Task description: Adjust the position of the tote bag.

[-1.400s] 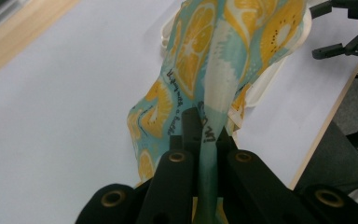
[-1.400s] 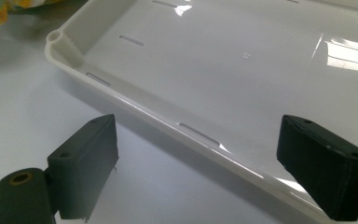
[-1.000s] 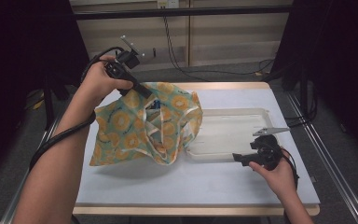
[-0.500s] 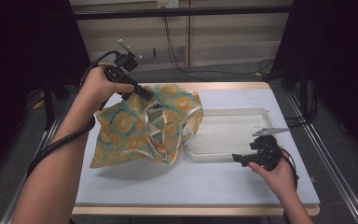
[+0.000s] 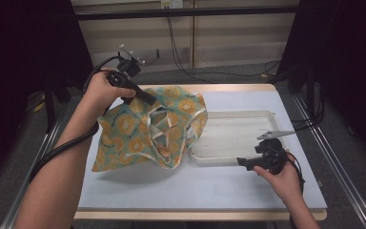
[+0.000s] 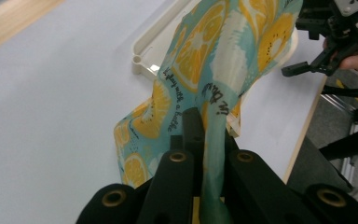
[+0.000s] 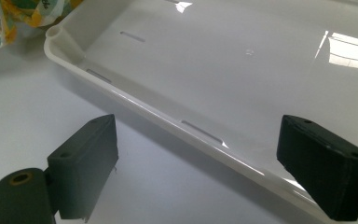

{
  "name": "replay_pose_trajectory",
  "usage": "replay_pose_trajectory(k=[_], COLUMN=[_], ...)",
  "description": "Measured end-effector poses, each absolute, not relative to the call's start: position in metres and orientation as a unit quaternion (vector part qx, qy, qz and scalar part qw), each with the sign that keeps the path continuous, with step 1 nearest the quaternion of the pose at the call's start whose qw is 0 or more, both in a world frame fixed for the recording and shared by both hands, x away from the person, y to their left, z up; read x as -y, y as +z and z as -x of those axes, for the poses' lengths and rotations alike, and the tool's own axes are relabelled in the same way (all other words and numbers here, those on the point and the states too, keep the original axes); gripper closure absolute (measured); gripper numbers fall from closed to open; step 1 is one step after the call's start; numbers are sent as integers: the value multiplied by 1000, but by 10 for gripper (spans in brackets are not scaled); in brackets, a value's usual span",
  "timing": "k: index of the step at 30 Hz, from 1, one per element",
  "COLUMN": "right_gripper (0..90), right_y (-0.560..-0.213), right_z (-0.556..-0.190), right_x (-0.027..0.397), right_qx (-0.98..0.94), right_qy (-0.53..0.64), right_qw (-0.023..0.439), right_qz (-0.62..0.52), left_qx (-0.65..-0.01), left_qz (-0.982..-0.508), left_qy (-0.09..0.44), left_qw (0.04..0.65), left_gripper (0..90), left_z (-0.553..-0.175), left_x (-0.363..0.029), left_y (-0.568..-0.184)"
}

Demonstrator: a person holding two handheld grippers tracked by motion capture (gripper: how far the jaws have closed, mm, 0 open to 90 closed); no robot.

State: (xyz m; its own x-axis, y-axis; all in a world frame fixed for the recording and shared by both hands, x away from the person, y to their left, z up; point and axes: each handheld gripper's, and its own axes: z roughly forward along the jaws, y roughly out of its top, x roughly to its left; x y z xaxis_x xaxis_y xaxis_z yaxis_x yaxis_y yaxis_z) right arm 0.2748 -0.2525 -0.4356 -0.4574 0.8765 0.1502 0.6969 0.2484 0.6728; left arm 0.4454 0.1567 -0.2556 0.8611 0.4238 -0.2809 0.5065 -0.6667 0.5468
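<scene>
Nearest, right gripper (image 5: pixel 242 162) resting on the table (image 5: pixel 209 191) by the tray (image 5: pixel 233 138) rim, jaws spread wide, grasping nothing. Beyond, tray bare. Farther left, left gripper (image 5: pixel 148 99) clenched on the bag (image 5: pixel 138 136), lifted, lower end trailing on the table beside the tray. Judged barely begun: bag raised, not yet in the tray.

Left gripper (image 5: pixel 148 99) raised at arm's reach, jaws clamped shut on cloth (image 6: pixel 214 60) — right gripper (image 7: pixel 200 163) held low, jaws spread wide.
</scene>
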Motion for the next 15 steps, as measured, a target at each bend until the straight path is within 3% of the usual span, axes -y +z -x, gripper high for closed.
replay_pose_trajectory(k=[15], right_gripper=[121], right_y=[-437], right_z=[-275], right_x=[249], right_qx=[-784], right_qy=[343], right_qw=[127], right_qz=[-501], left_qx=[-208], left_qz=[-917], left_qy=[-83], left_qw=[331], left_gripper=[900], left_z=[-452], left_x=[-160], left_y=[-253])
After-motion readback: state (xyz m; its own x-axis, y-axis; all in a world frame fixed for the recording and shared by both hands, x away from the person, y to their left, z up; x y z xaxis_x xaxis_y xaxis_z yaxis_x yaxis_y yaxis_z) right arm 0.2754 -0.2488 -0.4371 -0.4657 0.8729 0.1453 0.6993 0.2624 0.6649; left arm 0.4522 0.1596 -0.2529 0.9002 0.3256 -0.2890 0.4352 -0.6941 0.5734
